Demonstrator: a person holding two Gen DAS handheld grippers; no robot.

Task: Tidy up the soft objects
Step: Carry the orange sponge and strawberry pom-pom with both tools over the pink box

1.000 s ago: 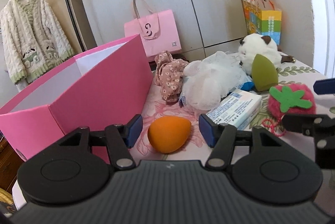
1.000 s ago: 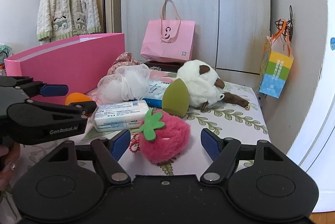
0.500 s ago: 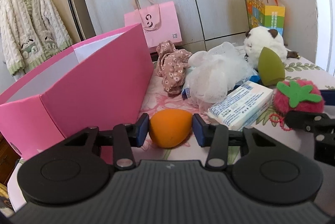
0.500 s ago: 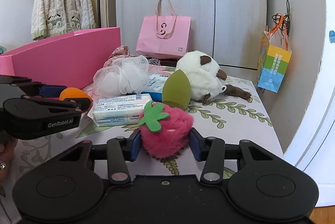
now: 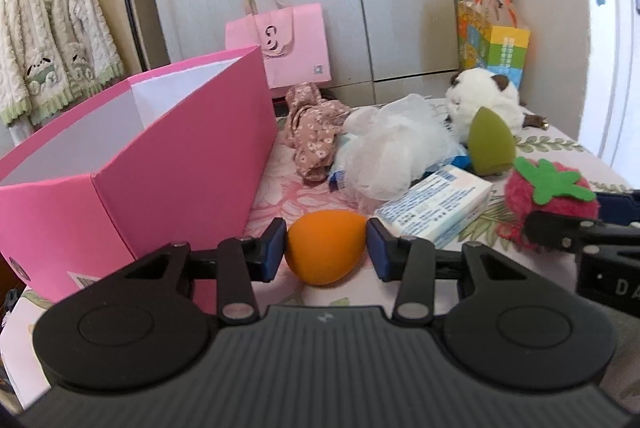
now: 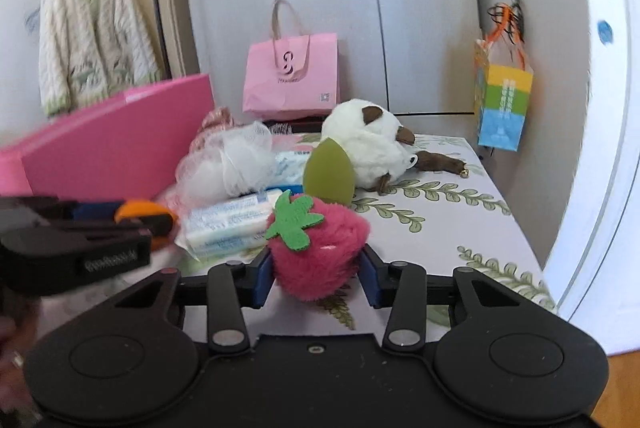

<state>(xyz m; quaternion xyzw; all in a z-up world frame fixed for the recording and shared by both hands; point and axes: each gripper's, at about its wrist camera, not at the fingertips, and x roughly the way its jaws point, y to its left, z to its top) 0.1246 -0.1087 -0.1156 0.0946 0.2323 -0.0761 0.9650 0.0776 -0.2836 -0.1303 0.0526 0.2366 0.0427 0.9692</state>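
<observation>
In the right wrist view the left gripper (image 6: 136, 216) is smeared by motion blur, its printed label unreadable, and it hides most of the orange sponge (image 6: 138, 209). The pink box (image 5: 132, 164) runs off the left edge. White mesh pouf (image 5: 390, 152) covers part of a blue-and-white packet (image 6: 290, 164).

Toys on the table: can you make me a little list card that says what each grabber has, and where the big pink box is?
left grabber: left gripper shut on the orange sponge egg
right grabber: right gripper shut on the fluffy strawberry
big box: pink box, open on top, left of the toy pile
still lying on the table: green sponge egg, white mesh puff, tissue pack, white plush animal, flowery cloth
inside of box: not visible
</observation>
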